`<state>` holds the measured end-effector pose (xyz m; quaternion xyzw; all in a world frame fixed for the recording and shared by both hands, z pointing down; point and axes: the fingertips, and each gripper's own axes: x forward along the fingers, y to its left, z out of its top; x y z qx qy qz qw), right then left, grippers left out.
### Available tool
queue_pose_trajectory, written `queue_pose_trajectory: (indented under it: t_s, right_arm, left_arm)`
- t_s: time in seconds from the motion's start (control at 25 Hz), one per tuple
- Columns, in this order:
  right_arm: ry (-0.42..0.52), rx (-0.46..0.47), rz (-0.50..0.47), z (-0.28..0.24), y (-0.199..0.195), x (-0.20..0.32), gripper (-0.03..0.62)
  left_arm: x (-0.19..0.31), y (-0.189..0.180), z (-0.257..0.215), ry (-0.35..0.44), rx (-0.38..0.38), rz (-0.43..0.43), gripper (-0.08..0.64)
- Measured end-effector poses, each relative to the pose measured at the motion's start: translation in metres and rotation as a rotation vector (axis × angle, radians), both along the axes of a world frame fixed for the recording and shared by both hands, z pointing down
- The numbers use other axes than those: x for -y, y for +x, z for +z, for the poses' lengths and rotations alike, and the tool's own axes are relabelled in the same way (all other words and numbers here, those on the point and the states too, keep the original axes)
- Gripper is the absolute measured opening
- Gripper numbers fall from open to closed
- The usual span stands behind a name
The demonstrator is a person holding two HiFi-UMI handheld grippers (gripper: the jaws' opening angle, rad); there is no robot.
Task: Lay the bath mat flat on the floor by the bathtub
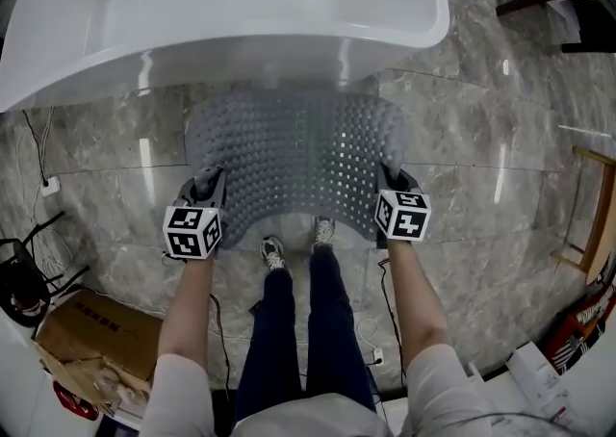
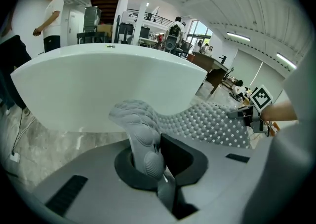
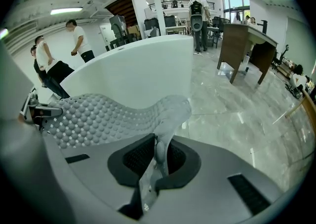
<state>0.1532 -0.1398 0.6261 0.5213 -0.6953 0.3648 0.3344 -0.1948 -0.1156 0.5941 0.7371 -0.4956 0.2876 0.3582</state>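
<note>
A grey bath mat (image 1: 294, 156) with a bumpy, dotted surface hangs spread between my two grippers, above the marble floor just in front of the white bathtub (image 1: 221, 2). My left gripper (image 1: 209, 183) is shut on the mat's near left corner (image 2: 140, 134). My right gripper (image 1: 392, 180) is shut on the near right corner (image 3: 168, 119). The mat's far edge lies close to the tub's base, and its near edge arches up over the person's shoes. In each gripper view the mat (image 2: 212, 122) (image 3: 98, 114) stretches sideways toward the other gripper.
The person's legs and shoes (image 1: 274, 252) stand right behind the mat. A cardboard box (image 1: 87, 334) and a black stand (image 1: 19, 276) sit at lower left, with a cable and socket (image 1: 48, 185) on the floor. Wooden furniture (image 1: 592, 223) stands at right. People stand beyond the tub.
</note>
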Motion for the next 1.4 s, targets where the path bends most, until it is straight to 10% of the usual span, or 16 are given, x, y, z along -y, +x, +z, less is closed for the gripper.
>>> queue_pose_trajectory:
  t_s: [1.4]
  right_arm:
    - [-0.055, -0.115, -0.082, 0.160, 0.009, 0.022, 0.041]
  left_arm:
    - [0.019, 0.008, 0.177, -0.088, 0.147, 0.053, 0.044]
